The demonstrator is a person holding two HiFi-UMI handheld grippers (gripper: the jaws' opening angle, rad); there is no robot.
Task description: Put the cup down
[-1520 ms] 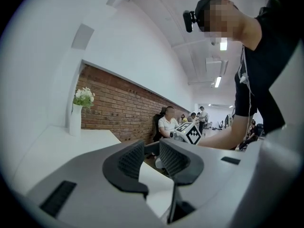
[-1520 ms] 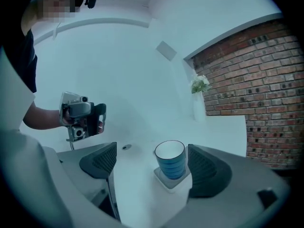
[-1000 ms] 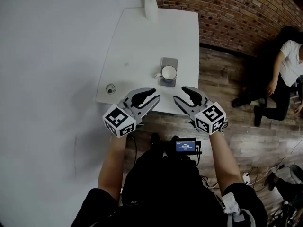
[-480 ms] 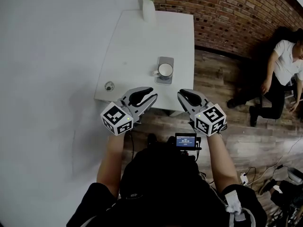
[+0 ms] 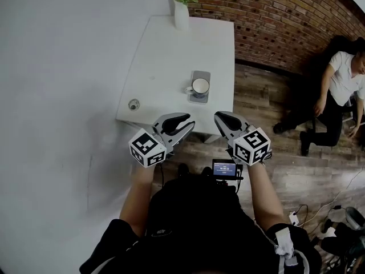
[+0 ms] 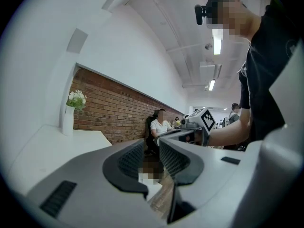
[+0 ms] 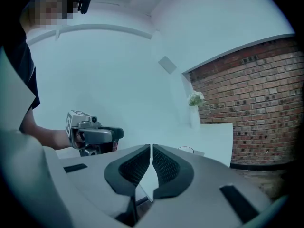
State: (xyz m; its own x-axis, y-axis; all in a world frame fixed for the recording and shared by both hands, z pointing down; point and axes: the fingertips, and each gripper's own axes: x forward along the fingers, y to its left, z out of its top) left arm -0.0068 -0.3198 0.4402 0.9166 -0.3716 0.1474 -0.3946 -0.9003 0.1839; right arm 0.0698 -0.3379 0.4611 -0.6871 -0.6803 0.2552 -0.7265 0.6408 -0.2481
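A white cup [image 5: 201, 87] stands upright on a small grey tray [image 5: 197, 98] near the front right of the white table [image 5: 165, 56]. Neither gripper touches it. Both are held in the air in front of the table's near edge, short of the cup. My left gripper [image 5: 187, 123] is open by a narrow gap, and its pads [image 6: 130, 158] have nothing between them. My right gripper [image 5: 218, 119] is shut, with its pads [image 7: 164, 163] drawn together to a thin slit and nothing in them. The cup's rim [image 7: 186, 149] peeks over the right jaws.
A white vase with flowers [image 5: 181, 9] stands at the table's far edge. A small round fitting [image 5: 134, 104] sits at its front left corner. A brick wall [image 5: 285, 16] runs along the right, where a person [image 5: 342, 79] sits. Cables [image 5: 296, 216] lie on the wooden floor.
My right gripper's jaws have gone from open to shut. Both grippers have drawn slightly back from the table. The cup has stayed on its tray.
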